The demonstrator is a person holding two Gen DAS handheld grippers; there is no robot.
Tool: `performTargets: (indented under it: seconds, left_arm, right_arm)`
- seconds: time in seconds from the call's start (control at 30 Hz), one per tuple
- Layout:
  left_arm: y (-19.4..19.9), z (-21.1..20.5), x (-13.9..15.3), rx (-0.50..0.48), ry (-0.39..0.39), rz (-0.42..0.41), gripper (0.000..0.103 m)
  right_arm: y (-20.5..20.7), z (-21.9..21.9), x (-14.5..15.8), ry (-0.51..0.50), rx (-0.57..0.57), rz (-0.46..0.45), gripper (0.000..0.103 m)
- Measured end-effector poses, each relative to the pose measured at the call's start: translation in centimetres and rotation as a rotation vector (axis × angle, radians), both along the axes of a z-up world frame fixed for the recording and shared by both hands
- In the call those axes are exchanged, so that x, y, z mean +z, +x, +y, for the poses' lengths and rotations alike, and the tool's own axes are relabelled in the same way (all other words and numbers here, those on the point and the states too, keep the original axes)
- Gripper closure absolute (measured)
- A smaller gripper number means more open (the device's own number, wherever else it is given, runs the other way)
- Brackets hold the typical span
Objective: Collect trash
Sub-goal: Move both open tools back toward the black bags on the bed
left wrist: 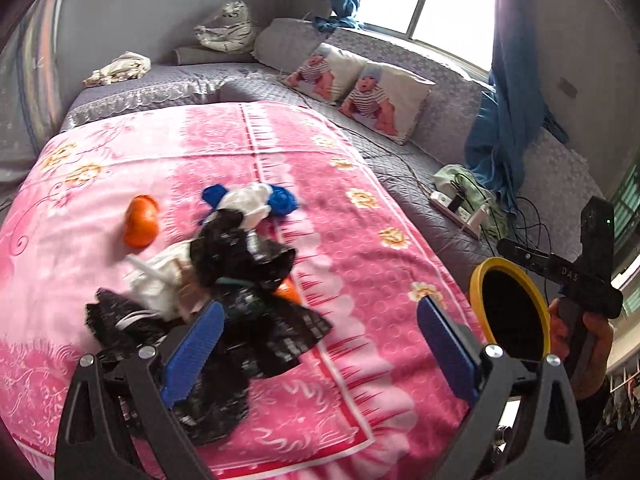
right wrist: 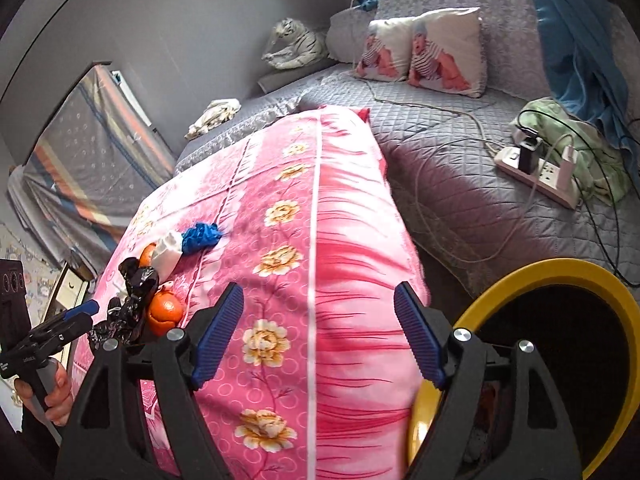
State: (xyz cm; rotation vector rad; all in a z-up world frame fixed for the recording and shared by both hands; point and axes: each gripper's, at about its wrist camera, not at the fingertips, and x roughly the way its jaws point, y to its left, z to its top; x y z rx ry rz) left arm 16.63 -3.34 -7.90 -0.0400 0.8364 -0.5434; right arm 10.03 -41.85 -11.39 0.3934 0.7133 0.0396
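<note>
A pile of trash lies on the pink floral blanket [left wrist: 360, 216]: crumpled black plastic bags [left wrist: 248, 292], white crumpled paper [left wrist: 160, 284], blue plastic scraps [left wrist: 282, 200] and an orange peel [left wrist: 140, 220]. My left gripper [left wrist: 320, 340] is open, its left finger at the edge of the black bags. In the right wrist view the same pile shows at left, with black plastic [right wrist: 136, 292], orange peel [right wrist: 166, 312] and blue scrap [right wrist: 200, 236]. My right gripper [right wrist: 320, 336] is open and empty above the blanket. A yellow-rimmed bin [right wrist: 560, 272] with a dark inside sits by its right finger.
A grey quilted bed [right wrist: 460, 184] extends beyond the blanket, with two baby-print pillows [left wrist: 360, 88], a power strip with cables [right wrist: 536, 172], a green cloth [right wrist: 592, 152] and blue curtains [left wrist: 500, 120]. The bin also shows in the left wrist view [left wrist: 508, 308], beside the right hand.
</note>
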Motion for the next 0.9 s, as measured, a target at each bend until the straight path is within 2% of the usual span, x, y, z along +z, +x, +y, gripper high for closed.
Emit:
performTargets:
  seconds: [0.27, 0.47, 0.6, 0.9]
  left_arm:
    - [-2.3, 7.8, -1.4, 0.135, -0.021, 0.024, 0.009]
    - [-3.0, 10.7, -3.2, 0.196, -0.028, 0.057, 0.009]
    - [-2.6, 12.0, -4.6, 0.224, -0.049, 0.091, 0.009]
    - [-1.1, 13.1, -6.5, 0.239, -0.096, 0.141, 0.009]
  right_arm:
    - [4.3, 7.6, -0.7, 0.000, 0.205, 0.031, 0.029]
    - [6.7, 13.6, -1.0, -0.001, 0.361, 0.055, 0.029]
    - [8.5, 15.7, -0.9, 0.012, 0.405, 0.067, 0.029]
    - [14.3, 18.6, -0.7, 0.132, 0.449, 0.134, 0.029]
